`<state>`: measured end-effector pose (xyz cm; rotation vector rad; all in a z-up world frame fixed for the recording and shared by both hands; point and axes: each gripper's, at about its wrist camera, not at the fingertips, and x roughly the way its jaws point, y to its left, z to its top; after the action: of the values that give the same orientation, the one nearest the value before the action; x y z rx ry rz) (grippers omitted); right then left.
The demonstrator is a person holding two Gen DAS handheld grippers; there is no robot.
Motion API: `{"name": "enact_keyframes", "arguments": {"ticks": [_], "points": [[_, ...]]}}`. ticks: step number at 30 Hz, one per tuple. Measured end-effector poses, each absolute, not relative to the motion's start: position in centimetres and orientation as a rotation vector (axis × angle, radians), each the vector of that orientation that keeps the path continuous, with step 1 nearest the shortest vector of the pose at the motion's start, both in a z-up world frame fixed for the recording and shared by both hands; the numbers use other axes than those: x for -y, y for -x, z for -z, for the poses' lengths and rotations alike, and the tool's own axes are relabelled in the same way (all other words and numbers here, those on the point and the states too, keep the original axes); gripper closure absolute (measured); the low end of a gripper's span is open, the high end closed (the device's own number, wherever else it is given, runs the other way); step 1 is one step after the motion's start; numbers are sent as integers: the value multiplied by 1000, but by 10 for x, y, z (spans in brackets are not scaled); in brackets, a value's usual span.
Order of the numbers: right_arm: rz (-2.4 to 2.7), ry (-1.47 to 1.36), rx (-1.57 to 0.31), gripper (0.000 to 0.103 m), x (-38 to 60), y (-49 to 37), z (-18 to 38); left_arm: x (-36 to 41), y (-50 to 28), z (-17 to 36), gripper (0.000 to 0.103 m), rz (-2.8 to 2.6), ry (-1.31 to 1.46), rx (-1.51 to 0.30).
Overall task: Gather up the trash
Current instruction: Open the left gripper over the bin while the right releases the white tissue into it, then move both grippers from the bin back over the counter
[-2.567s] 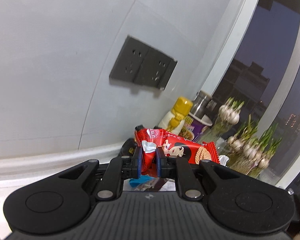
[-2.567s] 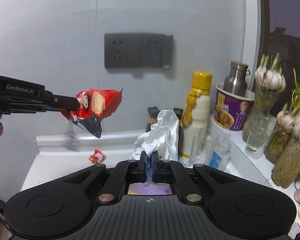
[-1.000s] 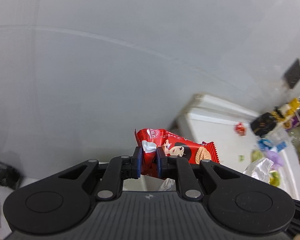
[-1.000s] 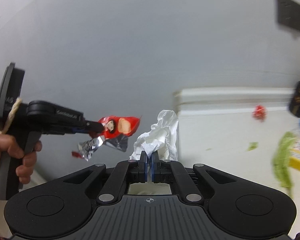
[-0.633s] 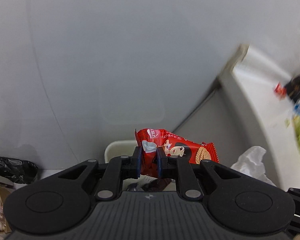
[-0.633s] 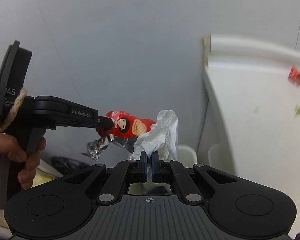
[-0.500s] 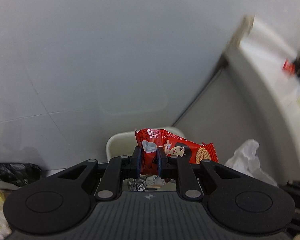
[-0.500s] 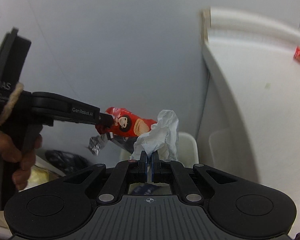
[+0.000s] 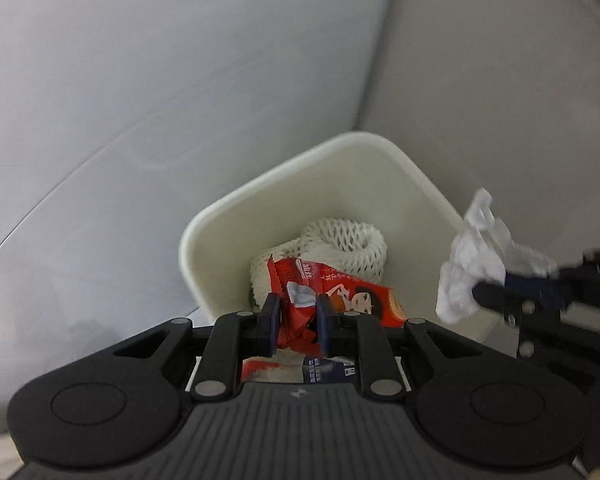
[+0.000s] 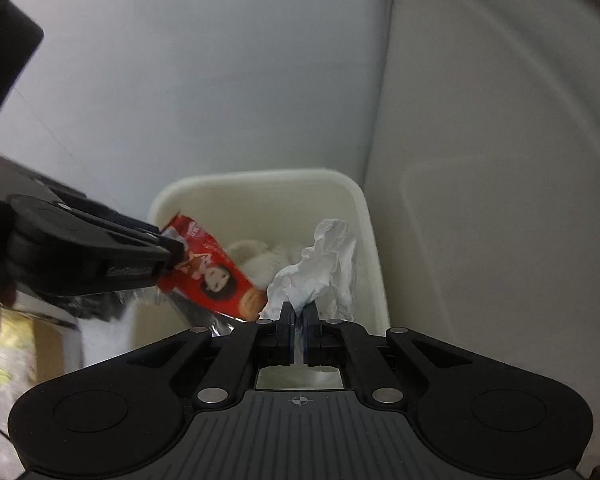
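Grey walls, cream bin (image 9: 404,184) in corner, left gripper (image 9: 296,322) loosening on red wrapper (image 9: 340,292), right gripper (image 10: 299,322) pinching tissue (image 10: 320,268).

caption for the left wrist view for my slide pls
Left tool holds a red snack wrapper over the white bin, while the right tool brings a crumpled tissue alongside.

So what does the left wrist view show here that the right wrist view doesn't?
Only the left wrist view shows the white foam net in the bin clearly, plus printed packaging below its claw. Only the right wrist view shows a cardboard box at lower left. Both show the cream bin, the red snack wrapper between the left claw's pads, which have just been opening, and the crumpled tissue pinched in the right claw.
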<state>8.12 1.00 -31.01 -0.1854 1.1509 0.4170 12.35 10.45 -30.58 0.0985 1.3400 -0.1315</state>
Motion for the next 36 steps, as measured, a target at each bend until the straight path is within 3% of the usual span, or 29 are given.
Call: {"name": "enact_keyframes", "arguments": {"ticks": [7, 12, 16, 19, 21, 23, 32, 36], "points": [[-370, 150, -1185, 100, -6, -100, 337, -103, -129, 330, 85, 177, -196, -1382], [-339, 134, -1179, 92, -6, -108, 342, -98, -135, 336, 83, 204, -236, -1384], [-333, 125, -1183, 91, -6, -103, 344, -94, -140, 336, 79, 216, -279, -1366], [-334, 114, -1185, 90, -5, -102, 343, -92, -137, 331, 70, 229, -316, -1347], [-331, 103, -1186, 84, -5, -102, 341, -93, -136, 328, 64, 232, -322, -1338], [-326, 95, -1184, 71, -5, -102, 339, -94, -135, 326, 56, 226, -322, -1332], [-352, 41, -1210, 35, -6, -100, 328, -101, -131, 315, 30, 178, -324, -1318], [-368, 21, -1218, 26, -6, -99, 320, -107, -126, 302, 21, 145, -294, -1309]]}}
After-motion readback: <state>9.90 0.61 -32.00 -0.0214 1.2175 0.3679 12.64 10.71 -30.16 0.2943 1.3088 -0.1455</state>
